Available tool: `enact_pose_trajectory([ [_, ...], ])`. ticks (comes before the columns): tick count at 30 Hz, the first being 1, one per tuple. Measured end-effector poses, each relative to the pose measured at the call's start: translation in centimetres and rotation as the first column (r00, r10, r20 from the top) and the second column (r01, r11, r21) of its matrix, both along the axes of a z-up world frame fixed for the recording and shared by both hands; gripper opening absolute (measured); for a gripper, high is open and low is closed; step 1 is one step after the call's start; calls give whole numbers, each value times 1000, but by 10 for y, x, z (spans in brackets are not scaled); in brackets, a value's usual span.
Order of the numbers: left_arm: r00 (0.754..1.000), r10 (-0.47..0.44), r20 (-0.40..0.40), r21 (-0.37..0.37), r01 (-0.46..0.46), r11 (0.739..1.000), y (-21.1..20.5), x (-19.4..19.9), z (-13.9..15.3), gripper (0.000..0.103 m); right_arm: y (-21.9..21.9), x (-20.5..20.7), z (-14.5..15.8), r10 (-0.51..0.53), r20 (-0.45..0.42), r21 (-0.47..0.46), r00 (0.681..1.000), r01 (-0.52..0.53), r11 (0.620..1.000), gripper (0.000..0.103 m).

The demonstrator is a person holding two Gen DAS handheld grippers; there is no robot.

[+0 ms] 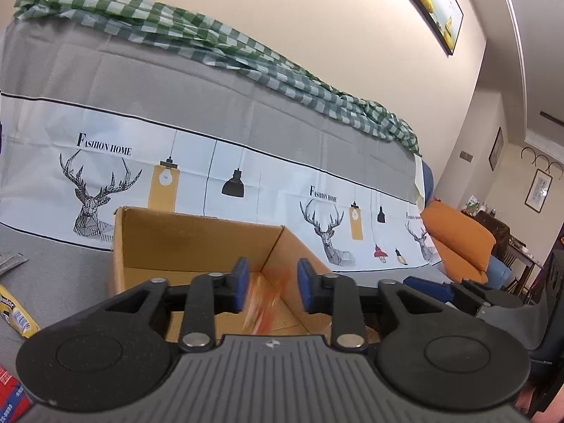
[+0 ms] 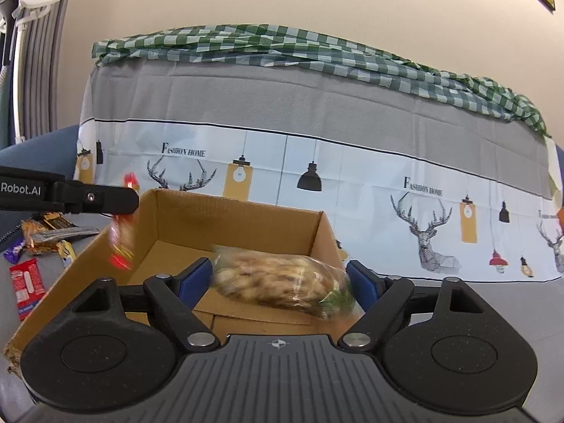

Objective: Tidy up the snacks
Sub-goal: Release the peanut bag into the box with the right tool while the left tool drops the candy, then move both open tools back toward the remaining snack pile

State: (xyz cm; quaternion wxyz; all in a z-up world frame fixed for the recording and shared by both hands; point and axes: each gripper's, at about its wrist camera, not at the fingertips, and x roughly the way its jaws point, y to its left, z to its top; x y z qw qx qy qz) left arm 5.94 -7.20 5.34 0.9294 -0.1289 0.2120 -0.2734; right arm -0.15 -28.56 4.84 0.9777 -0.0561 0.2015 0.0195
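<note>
Left gripper [image 1: 269, 287] spread, red-orange packet [image 1: 262, 312] dropping into cardboard box [image 1: 197, 236]. Right gripper [image 2: 280, 282] spread around nut bag [image 2: 282, 282]. Loose snacks [image 2: 38, 236] remain outside.

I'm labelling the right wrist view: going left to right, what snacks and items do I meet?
Red packet on the cloth → blurred red-orange snack at the box's left wall → cardboard box → clear bag of pale snacks.

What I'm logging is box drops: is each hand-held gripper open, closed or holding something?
Left hand-held gripper: open; a blurred red snack sits between its pads, ungripped.
Right hand-held gripper: jaws wide, clear snack bag between them; grip cannot be told.
</note>
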Motion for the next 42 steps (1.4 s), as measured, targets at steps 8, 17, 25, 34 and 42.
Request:
enact_pose_trajectory([
  [8, 1000, 13, 11, 12, -13, 1000, 0, -2, 0, 33, -2, 1, 0, -7, -6, 14, 1000, 7, 1000, 89],
  [17, 998, 50, 32, -4, -50, 999, 17, -10, 0, 33, 16, 3, 2, 9, -2, 19, 1000, -8, 1000, 89],
  [25, 996, 90, -5, 1, -90, 996, 55, -22, 6, 27, 52, 0, 5, 30, 15, 17, 999, -30, 999, 86],
  [34, 987, 156, -46, 90, -152, 984, 122, -19, 15, 19, 101, -2, 7, 127, 12, 80, 992, -128, 989, 41],
  [42, 914, 353, -199, -54, -369, 928, 218, -11, 2, 19, 153, -2, 4, 218, 18, 96, 976, -219, 971, 41],
])
